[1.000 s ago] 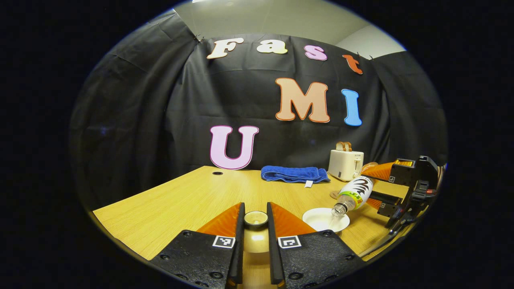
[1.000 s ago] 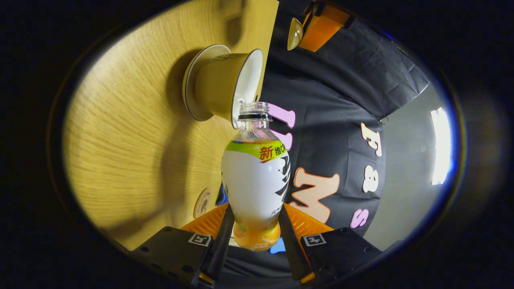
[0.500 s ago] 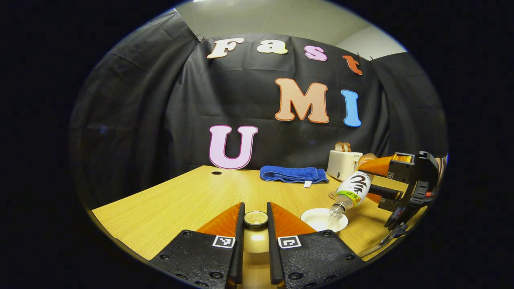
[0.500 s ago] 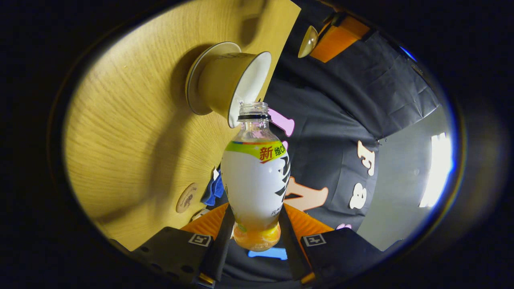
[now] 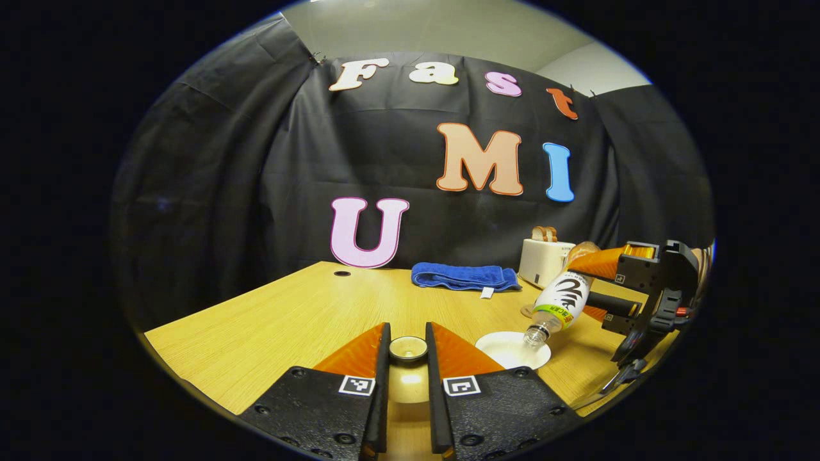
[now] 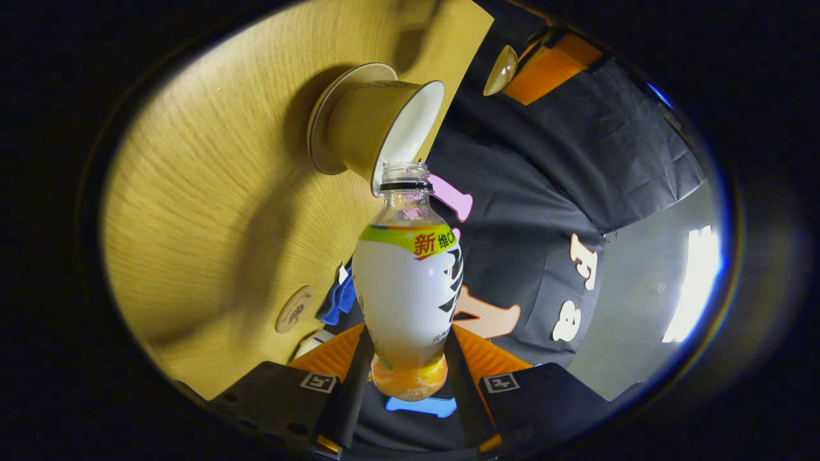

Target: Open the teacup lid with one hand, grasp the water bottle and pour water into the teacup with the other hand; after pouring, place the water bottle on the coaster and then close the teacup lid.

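The left claw (image 5: 408,349) stays closed on the teacup lid (image 5: 408,347), held clear above the bench (image 5: 301,320) near its front edge; its view has barely shifted. In the left gripper view the right claw (image 5: 592,282) has both fingers clamped on the water bottle (image 5: 564,299), tipped mouth-down over the open teacup (image 5: 511,349) at the bench's right side. Compared with a second ago the bottle has risen a little and leans less flat, its mouth still over the cup. In the right gripper view the teacup (image 6: 375,131) has slid higher, and the coaster (image 6: 294,309) sits lower left. A blue towel (image 5: 464,276) and toaster (image 5: 544,261) sit along the back edge.
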{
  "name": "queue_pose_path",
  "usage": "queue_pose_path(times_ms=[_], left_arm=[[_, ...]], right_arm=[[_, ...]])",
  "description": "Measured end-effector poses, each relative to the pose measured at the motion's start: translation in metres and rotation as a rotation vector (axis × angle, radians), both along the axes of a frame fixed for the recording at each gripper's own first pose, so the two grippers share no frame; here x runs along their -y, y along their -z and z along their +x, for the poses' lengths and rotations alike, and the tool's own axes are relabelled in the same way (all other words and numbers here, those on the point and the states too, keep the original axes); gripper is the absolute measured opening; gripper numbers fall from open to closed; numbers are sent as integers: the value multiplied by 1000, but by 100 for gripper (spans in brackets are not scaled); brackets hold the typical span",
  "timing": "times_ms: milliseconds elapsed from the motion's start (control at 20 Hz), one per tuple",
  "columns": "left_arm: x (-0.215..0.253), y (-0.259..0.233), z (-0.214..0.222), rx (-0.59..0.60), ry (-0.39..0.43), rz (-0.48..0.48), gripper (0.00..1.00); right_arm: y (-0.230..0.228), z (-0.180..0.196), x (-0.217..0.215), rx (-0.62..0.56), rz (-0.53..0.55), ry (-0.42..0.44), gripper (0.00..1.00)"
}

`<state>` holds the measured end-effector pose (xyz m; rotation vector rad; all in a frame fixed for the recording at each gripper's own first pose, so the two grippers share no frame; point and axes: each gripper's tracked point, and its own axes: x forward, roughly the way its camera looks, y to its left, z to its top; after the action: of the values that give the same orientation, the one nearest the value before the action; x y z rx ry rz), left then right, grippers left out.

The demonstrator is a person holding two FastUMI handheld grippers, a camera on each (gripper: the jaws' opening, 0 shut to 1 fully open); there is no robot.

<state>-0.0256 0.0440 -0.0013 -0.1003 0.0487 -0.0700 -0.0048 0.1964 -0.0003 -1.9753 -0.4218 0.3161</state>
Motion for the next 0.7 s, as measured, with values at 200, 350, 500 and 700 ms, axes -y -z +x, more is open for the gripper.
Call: queue_pose_path(times_ms=[200, 350, 500, 700], left_arm=[[2, -3, 0, 2, -1, 7, 24], [4, -6, 1, 5, -2, 13, 24], [10, -9, 3, 6, 6, 15, 24], [18, -15, 4, 11, 20, 16, 24]], right_arm=[[15, -1, 9, -81, 115, 43, 67], [23, -3, 18, -166, 237, 88, 68], [30, -1, 22, -258, 383, 139, 67], [28, -3, 24, -374, 586, 174, 64]])
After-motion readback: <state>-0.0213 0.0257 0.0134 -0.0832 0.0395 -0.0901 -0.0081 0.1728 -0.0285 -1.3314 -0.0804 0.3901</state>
